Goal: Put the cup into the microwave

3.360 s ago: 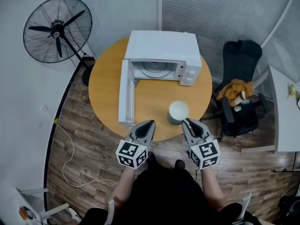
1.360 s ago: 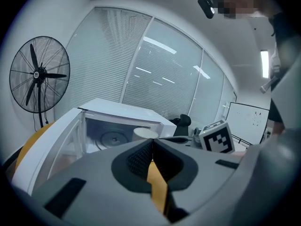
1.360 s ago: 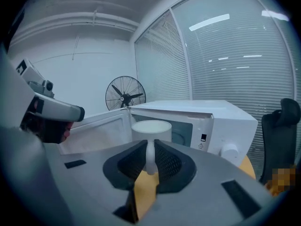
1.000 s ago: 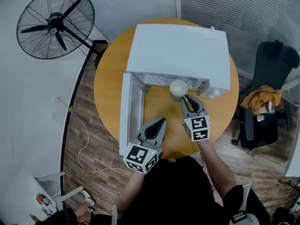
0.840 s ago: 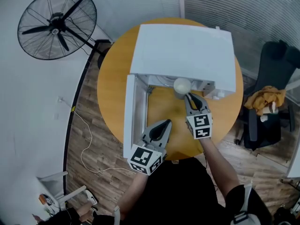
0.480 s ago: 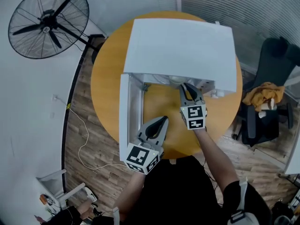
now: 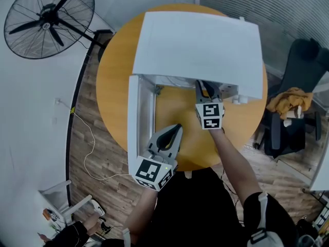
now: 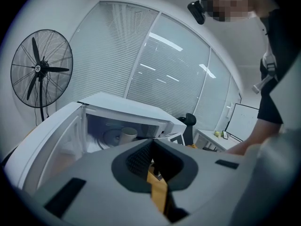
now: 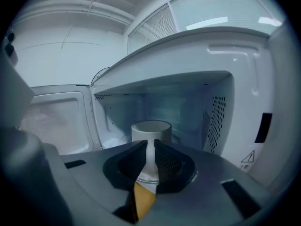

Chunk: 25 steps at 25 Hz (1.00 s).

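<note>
Inside the white metal microwave (image 9: 211, 51), our right gripper (image 9: 150, 145) pinches the stiff, likely breakable off-white cylindrical cup (image 9: 150, 128) by its near wall, while our left gripper (image 8: 153, 142) sits closed and empty.

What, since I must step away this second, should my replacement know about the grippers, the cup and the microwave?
Right gripper: shut on the cup, pinching a narrow white part of it, reaching into the microwave.
Left gripper: shut, empty, over the table beside the open door.
Done: the cup is inside the cavity; whether it rests on the turntable cannot be told.
Left: set it down, release, draw the gripper out.
</note>
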### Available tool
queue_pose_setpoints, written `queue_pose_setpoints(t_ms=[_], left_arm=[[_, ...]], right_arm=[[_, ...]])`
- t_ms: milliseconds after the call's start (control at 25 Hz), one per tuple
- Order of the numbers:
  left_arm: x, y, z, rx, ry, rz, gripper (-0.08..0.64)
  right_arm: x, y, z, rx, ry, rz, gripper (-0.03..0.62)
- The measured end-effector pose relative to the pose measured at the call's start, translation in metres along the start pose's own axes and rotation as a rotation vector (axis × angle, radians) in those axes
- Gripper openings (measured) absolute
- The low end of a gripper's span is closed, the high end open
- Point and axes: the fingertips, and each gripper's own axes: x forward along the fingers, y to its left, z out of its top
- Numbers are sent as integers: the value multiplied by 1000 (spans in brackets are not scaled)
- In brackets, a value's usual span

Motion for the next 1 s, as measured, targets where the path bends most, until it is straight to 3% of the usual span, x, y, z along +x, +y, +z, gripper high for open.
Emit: queue_pose_setpoints(t_ms=[520,1000], left_arm=[[-7,-5,-6,2,4,3,-3],[-17,-10,-9,4,-1,27,-3]], right_arm=[[24,-1,3,-53,-26,3,58],[38,-1,7,-39,-55,-33,60]])
